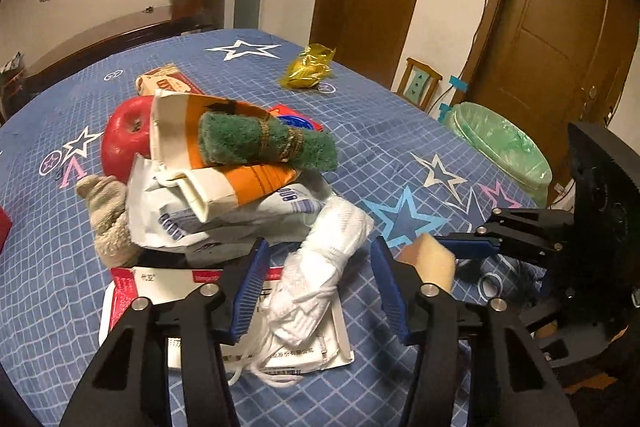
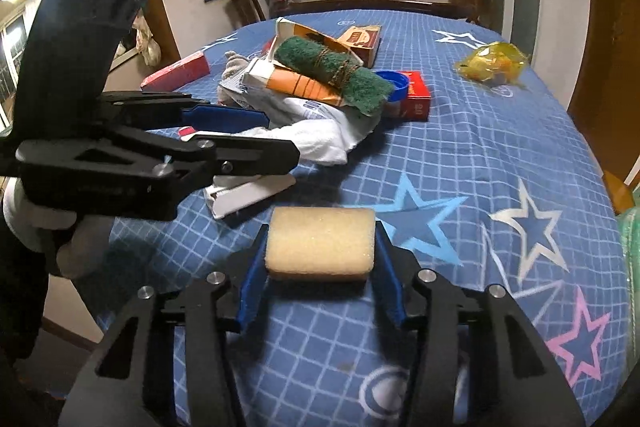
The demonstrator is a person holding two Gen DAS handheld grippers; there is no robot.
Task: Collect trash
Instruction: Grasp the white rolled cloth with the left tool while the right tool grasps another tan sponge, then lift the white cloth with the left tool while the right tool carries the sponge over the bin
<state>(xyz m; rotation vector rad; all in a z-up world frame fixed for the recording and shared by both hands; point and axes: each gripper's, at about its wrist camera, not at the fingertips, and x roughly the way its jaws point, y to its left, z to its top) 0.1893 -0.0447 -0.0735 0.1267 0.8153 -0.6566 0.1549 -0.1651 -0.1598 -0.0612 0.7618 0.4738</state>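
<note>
Your right gripper (image 2: 320,251) is pinching the yellow sponge (image 2: 320,245) across its long axis, blue pads pressed on both short ends, sponge held just above the blue star tablecloth (image 2: 480,155). The bin with the green liner (image 1: 504,151) is what the next move turns on: in the left wrist view it stands off the table's edge, beyond and to the right of the held sponge, so it lies on your right side and the right gripper is clearly the nearer one. In the right wrist view only a green sliver shows at the far right edge, probably that same liner, hard to be sure. So the carry looks like a swing right past the table rim, then release over the opening. Your left gripper (image 1: 316,291) is spread wide, holding nothing, poised around the white knotted cloth (image 1: 320,267) at the near end of the trash pile, with the cloth's length running roughly away from you between the pads. Behind it the pile stacks up: green scouring pad (image 1: 264,141) on an orange-and-white carton (image 1: 216,163), a red apple (image 1: 124,139) to the left. A yellow wrapper (image 1: 306,67) sits well apart at the far side.
</note>
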